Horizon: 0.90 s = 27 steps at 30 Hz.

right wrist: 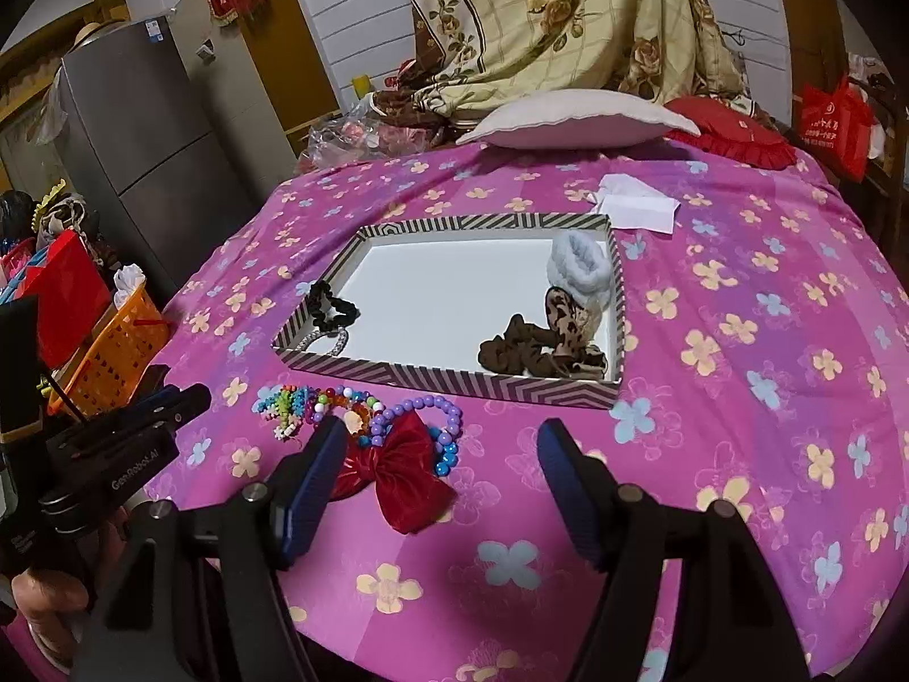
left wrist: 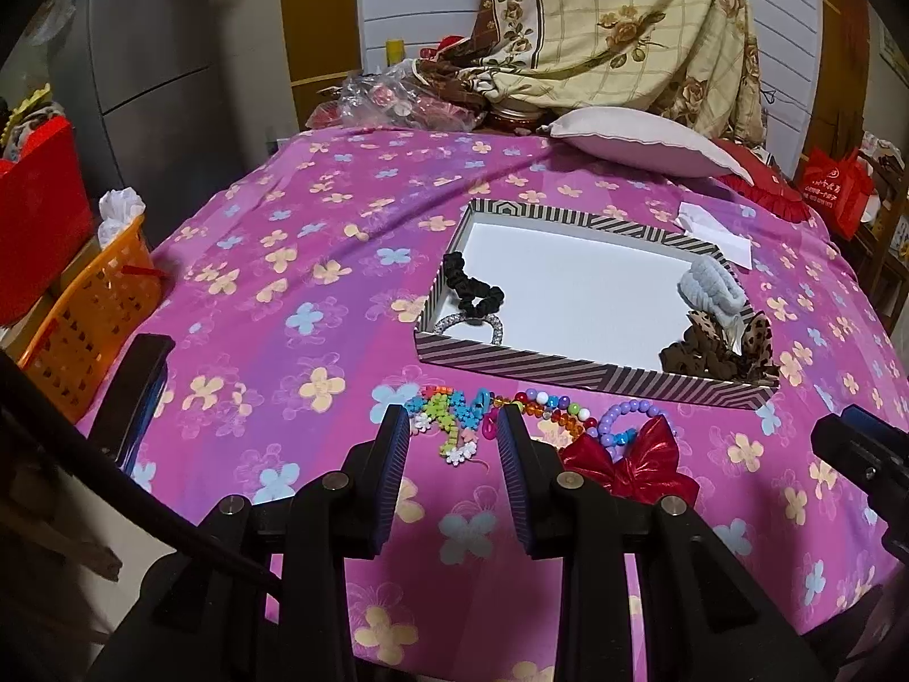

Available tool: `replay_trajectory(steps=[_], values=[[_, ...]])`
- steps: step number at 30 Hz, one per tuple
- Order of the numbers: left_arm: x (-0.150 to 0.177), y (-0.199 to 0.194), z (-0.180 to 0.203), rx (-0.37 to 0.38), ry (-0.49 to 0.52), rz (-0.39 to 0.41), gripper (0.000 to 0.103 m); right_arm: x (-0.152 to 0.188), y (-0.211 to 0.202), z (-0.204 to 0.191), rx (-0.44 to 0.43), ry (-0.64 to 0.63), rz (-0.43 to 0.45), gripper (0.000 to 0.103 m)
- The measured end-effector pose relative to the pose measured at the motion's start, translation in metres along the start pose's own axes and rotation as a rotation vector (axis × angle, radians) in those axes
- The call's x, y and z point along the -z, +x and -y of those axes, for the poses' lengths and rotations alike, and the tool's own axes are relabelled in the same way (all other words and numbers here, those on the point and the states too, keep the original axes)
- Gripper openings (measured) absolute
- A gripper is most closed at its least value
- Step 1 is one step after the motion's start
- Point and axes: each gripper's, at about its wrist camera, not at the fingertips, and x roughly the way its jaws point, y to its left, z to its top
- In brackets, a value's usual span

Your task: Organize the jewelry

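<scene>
A striped box (left wrist: 591,375) (right wrist: 454,383) with a white floor lies on the pink flowered bedspread. It holds a black scrunchie (left wrist: 471,284) (right wrist: 332,310), a rhinestone band (left wrist: 471,325), a pale blue scrunchie (left wrist: 710,287) (right wrist: 579,267) and brown leopard ties (left wrist: 721,349) (right wrist: 545,352). In front of the box lie colourful bead bracelets (left wrist: 454,420) (right wrist: 318,403), a purple bead bracelet (left wrist: 619,423) (right wrist: 432,409) and a red bow (left wrist: 636,463) (right wrist: 397,472). My left gripper (left wrist: 454,426) is open, its tips around the bead bracelets. My right gripper (right wrist: 443,443) is open above the red bow.
An orange basket (left wrist: 96,318) (right wrist: 119,352) stands off the bed's left edge by a grey fridge (right wrist: 147,131). A pillow (left wrist: 642,142) (right wrist: 574,119), a red cushion (right wrist: 733,136) and a folded white paper (left wrist: 716,233) (right wrist: 636,204) lie behind the box. A flowered blanket hangs at the back.
</scene>
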Motion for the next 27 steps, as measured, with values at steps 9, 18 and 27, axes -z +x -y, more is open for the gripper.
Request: replay_trajectory(steps=[9,18,27], values=[[0.001,-0.0017,0.0,-0.001,-0.002,0.003,0.038,0.0009,-0.0028,-0.0021,0.01,-0.011,0.004,0.074],[0.0023,-0.0037,0.0004,-0.002,0.005,-0.013,0.038,0.004,-0.003,0.0002,0.017,-0.011,-0.011,0.074],[0.005,0.0004,0.0026,-0.001,0.007,-0.018,0.038,0.0061,0.0021,-0.0007,0.02,-0.016,-0.023,0.074]])
